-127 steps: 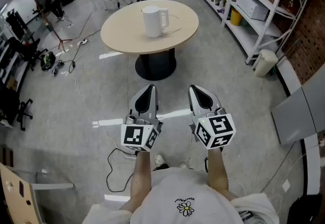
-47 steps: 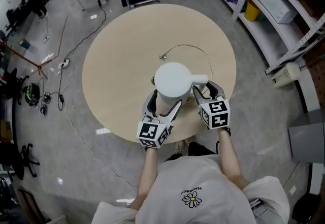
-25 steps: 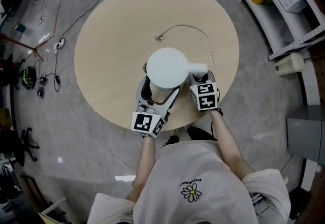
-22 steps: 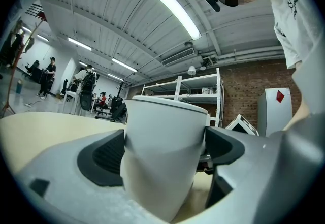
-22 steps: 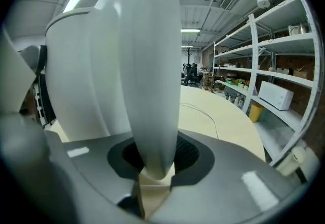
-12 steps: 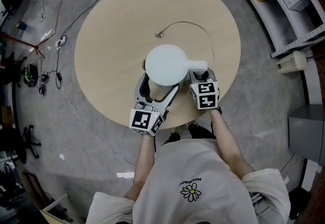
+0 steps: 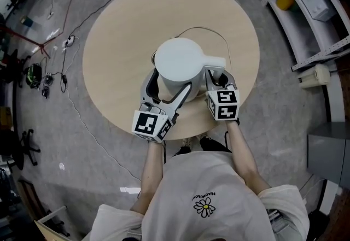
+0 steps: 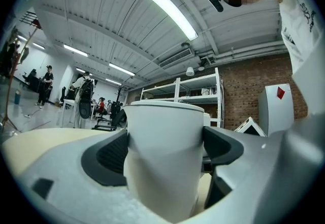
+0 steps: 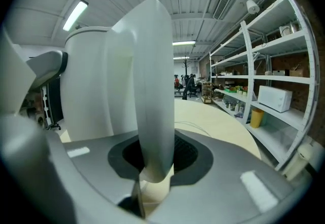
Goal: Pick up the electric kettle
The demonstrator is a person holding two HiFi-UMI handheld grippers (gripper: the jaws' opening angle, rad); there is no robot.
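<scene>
One electric kettle [image 7: 178, 59] over the round counter [image 7: 120, 32]; bottom hidden, so contact w/ counter is unclear. Two tongs: left tongs [image 7: 167, 84] clamped on the body, right tongs [image 7: 216, 77] on the handle [image 9: 152, 91].

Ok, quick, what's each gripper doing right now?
Left gripper: jaws shut on the body of the electric kettle.
Right gripper: jaws shut on the kettle's handle.

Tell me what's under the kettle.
The round table lies below the kettle, and a thin cable lies on it just beyond. The spot directly beneath is covered by the kettle from above; neither gripper view shows its bottom, so base or gap can't be told.
</scene>
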